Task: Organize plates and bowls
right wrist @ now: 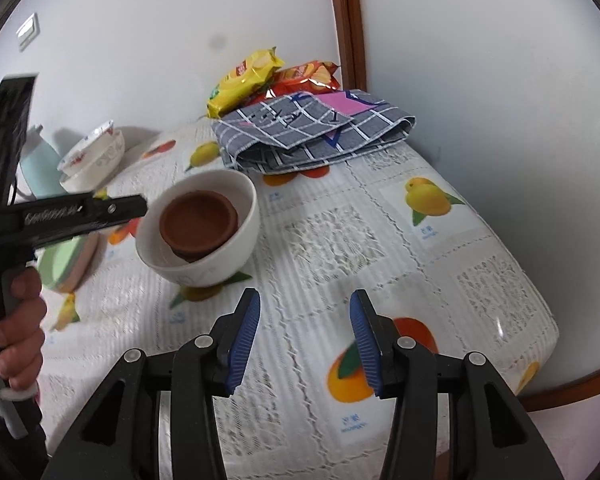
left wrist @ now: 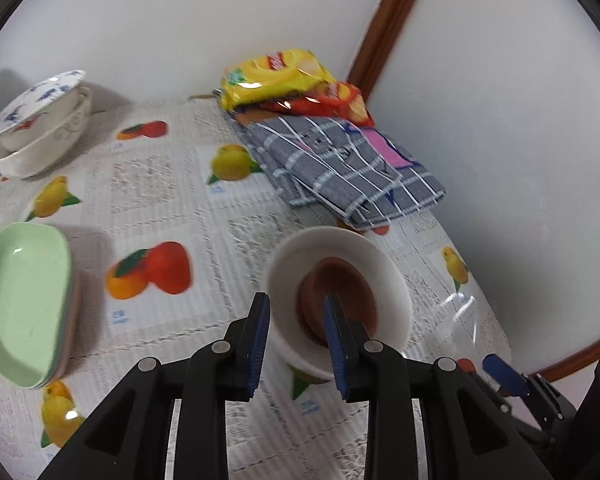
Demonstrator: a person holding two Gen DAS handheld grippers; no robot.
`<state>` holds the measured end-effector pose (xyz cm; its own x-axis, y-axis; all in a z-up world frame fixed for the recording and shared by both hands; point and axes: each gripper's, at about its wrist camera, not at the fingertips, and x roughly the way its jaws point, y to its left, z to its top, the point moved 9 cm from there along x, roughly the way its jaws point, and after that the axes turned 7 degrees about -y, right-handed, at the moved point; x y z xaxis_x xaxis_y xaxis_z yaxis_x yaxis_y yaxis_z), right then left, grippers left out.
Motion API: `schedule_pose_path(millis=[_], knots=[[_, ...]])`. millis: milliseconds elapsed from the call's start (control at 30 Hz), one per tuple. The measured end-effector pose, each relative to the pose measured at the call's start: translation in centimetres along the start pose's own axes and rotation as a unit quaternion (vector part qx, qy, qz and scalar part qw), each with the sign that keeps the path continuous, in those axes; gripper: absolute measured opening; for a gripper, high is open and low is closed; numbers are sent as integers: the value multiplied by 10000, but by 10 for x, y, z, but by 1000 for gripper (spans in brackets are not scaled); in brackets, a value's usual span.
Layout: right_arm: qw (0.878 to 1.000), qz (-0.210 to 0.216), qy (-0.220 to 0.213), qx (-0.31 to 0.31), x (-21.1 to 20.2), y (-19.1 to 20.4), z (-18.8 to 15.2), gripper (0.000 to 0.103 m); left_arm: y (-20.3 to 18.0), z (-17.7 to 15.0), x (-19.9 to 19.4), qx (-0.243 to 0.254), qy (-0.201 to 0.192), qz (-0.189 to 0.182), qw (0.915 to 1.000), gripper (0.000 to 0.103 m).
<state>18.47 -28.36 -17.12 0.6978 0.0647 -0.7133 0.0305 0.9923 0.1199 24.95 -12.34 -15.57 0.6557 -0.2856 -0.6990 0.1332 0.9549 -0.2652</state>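
Saw left claw [left wrist: 296, 346] released, astride the near rim of white bowl [left wrist: 340, 300] nesting brown bowl [left wrist: 338, 302] on worktop [left wrist: 172, 184]; right claw [right wrist: 304, 346] released, bowl at eleven o'clock, farther.

White bowl [right wrist: 204, 236] looks like glazed ceramic, smooth and shiny; the little brown bowl [right wrist: 198, 222] inside it is matt, like unglazed clay. Tablecloth [right wrist: 380, 248] is glossy plastic with an embossed lace texture and fruit prints. Green dish [left wrist: 24, 300] at the left edge of the left view has a soft sheen, maybe melamine. Checked towel [left wrist: 340, 160] is woven cloth, snack bags [left wrist: 276, 74] crinkly shiny foil. Gripper pads [right wrist: 244, 340] are ribbed blue rubber on matt black plastic.
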Motion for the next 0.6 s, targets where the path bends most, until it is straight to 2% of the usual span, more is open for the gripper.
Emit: schedule_pose_path(millis=[100, 133, 200, 233, 333, 467, 600], knots=[[9998, -148, -157, 11, -3, 1, 9, 48, 13, 1, -8, -109, -110, 17, 9999, 26], [9993, -272, -264, -13, -6, 0, 13, 51, 17, 1, -10, -152, -133, 32, 9998, 26], [9977, -501, -441, -97, -10, -2, 21, 63, 23, 0, -13, -204, -138, 52, 9997, 26], [9970, -556, -511, -151, -12, 0, 25, 64, 25, -1, -16, -205, -132, 36, 9997, 26], [9979, -407, -470, -152, -13, 4, 30, 65, 27, -3, -22, -110, -162, 89, 9998, 26], [9993, -40, -290, 212, -11, 9, 34, 65, 22, -4, -28, -49, -87, -216, 9997, 26], [9985, 211, -252, 440, -13, 15, 39, 65, 17, -8, -30, 234, -9, -140, 9996, 26]])
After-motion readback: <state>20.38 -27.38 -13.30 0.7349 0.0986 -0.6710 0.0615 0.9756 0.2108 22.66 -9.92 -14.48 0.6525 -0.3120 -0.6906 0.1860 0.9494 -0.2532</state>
